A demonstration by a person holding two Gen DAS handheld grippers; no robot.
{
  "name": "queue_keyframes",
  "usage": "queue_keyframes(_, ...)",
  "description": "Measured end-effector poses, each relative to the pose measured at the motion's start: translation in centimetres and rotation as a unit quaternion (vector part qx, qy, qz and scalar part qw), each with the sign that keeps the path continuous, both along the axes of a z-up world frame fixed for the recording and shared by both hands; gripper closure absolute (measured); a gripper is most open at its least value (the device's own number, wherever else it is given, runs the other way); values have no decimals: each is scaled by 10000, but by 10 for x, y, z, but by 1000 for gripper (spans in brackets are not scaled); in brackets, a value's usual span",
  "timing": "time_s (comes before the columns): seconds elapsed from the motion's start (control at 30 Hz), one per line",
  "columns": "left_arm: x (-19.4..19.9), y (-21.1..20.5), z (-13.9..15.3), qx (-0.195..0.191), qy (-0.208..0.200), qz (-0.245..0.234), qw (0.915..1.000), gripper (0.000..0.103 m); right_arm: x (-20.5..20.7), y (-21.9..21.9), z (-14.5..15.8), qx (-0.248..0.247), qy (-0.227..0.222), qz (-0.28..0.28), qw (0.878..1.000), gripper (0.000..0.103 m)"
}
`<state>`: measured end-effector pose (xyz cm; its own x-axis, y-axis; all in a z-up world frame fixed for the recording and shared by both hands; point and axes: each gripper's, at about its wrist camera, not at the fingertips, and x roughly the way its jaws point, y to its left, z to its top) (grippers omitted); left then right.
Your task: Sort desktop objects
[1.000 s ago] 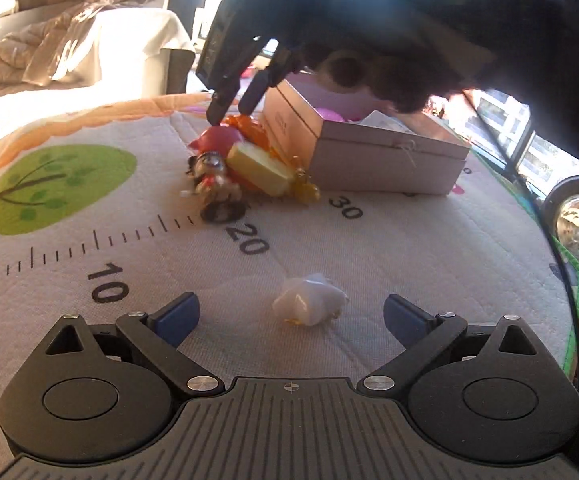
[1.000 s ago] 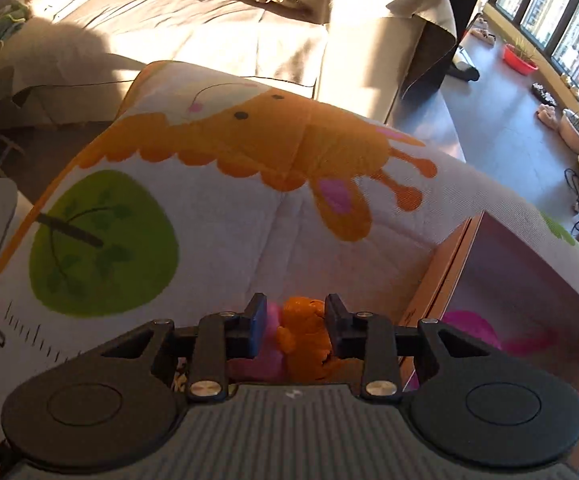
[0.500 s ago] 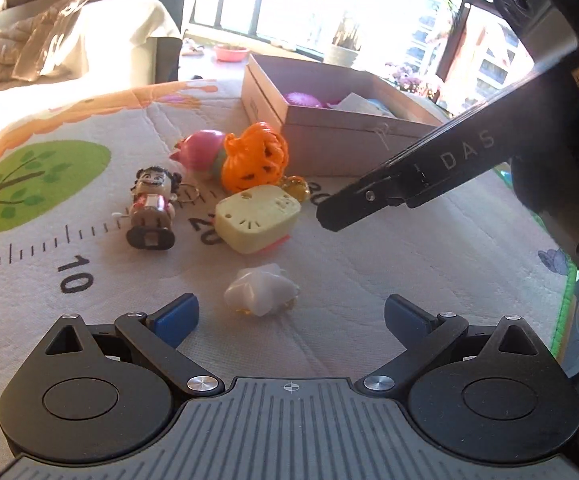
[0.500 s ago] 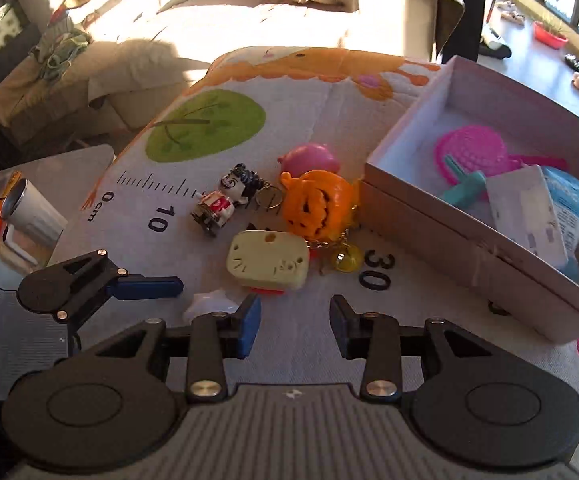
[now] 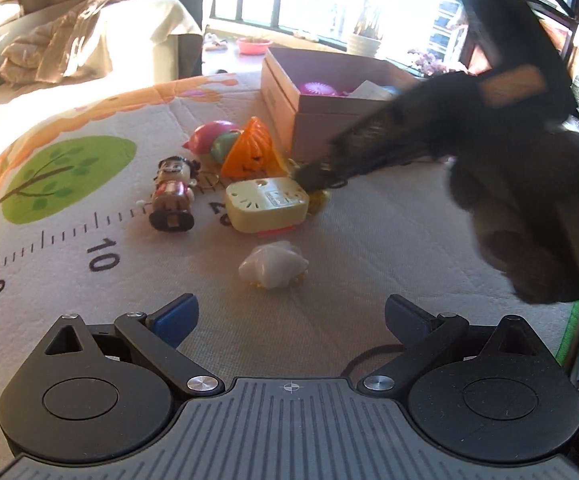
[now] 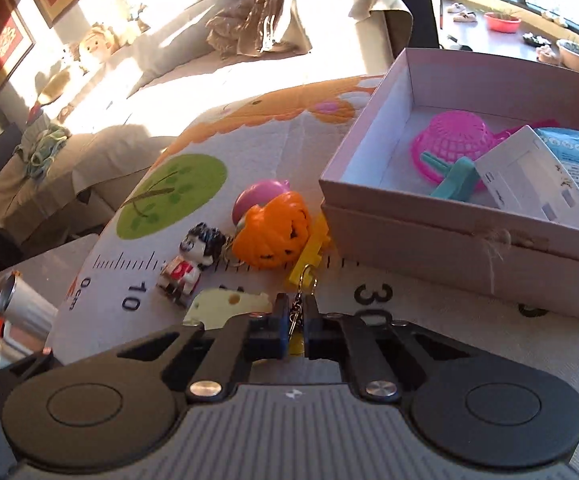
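Five loose toys lie on the mat (image 5: pixel 69 128) that covers the desk in the left wrist view: a white lump (image 5: pixel 273 270) nearest, a cream case (image 5: pixel 267 204), a figurine (image 5: pixel 171 196), an orange pumpkin (image 5: pixel 251 156) and a pink toy (image 5: pixel 211 138) behind it. The left gripper (image 5: pixel 291 320) hangs low just short of the white lump, fingers spread wide and holding nothing, lined up so the lump sits between them; that looks like the next pick on this side. The right gripper (image 5: pixel 317 172) reaches in from the right as a blurred dark shape, its tip down beside the cream case. The box (image 5: pixel 285 92) stands behind the pile.

Seen from the right wrist, the right gripper (image 6: pixel 296 330) has its fingers pinched nearly together on a keychain (image 6: pixel 307 258): the thin chain runs up between the pads to a yellow charm lying against the pumpkin (image 6: pixel 275 232). Gripping the chain rather than the charm makes sense, since the charm is wedged between pumpkin and box (image 6: pixel 449 236). Whether a second yellow piece sits under the fingers is hard to tell. The box is open just to the right and holds a pink basket (image 6: pixel 455 142), a teal piece, a white card and a blue packet, so it is probably where the keychain belongs. The figurine (image 6: pixel 193 258), pink toy (image 6: pixel 259 196) and cream case (image 6: pixel 229 306) are not yet sorted.
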<state>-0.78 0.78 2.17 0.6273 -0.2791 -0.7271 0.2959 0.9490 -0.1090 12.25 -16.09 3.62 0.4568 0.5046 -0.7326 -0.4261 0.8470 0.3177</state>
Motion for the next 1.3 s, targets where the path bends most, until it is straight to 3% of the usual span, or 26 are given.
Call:
queue_keyframes(0.13,2,-6,-1,-8,55,-20,10000,1,-32,-34,8,-140,-165,-82,9997,98)
queue_keyframes(0.27,5,-18,-1,-27,-30,-72,10000,1,-58,-66,17,-897,-980,-605,9893,96)
queue_keyframes(0.37,6,-27,-1,109,-150,-146,9997,1,-63,-85,20,-630,-981,-723,9905,95)
queue_keyframes(0.43,6,-30,-2,204,-168,-207,9994,1,-65,-83,22,-432,-1025,-561,9922,77)
queue_keyframes(0.47,6,-31,-3,246,-168,-229,9993,1,-65,-79,23,-337,-1048,-494,9927,59)
queue_keyframes(0.5,4,-31,-3,288,-170,-245,9991,1,-64,-73,23,-223,-1041,-407,9935,50)
queue_keyframes(0.63,0,-29,-4,389,-166,-240,9988,1,-46,-33,20,206,-768,-66,9968,49)
queue_keyframes(0.77,-4,-24,-4,409,-177,-136,9989,1,-23,7,1,226,-466,114,9986,46)
queue_keyframes(0.87,-7,-15,0,358,-324,69,9988,1,-20,11,-3,113,-342,248,9990,64)
queue_keyframes(1.0,-1,-8,2,249,-355,299,9986,1,-39,-25,25,172,-886,-139,9958,66)
queue_keyframes(1.13,6,-13,1,182,-297,223,9991,1,-57,-70,55,103,-1347,-680,9885,66)
queue_keyframes(1.3,4,-21,2,179,-327,65,9993,1,-69,-88,65,-474,-1711,-832,9806,66)
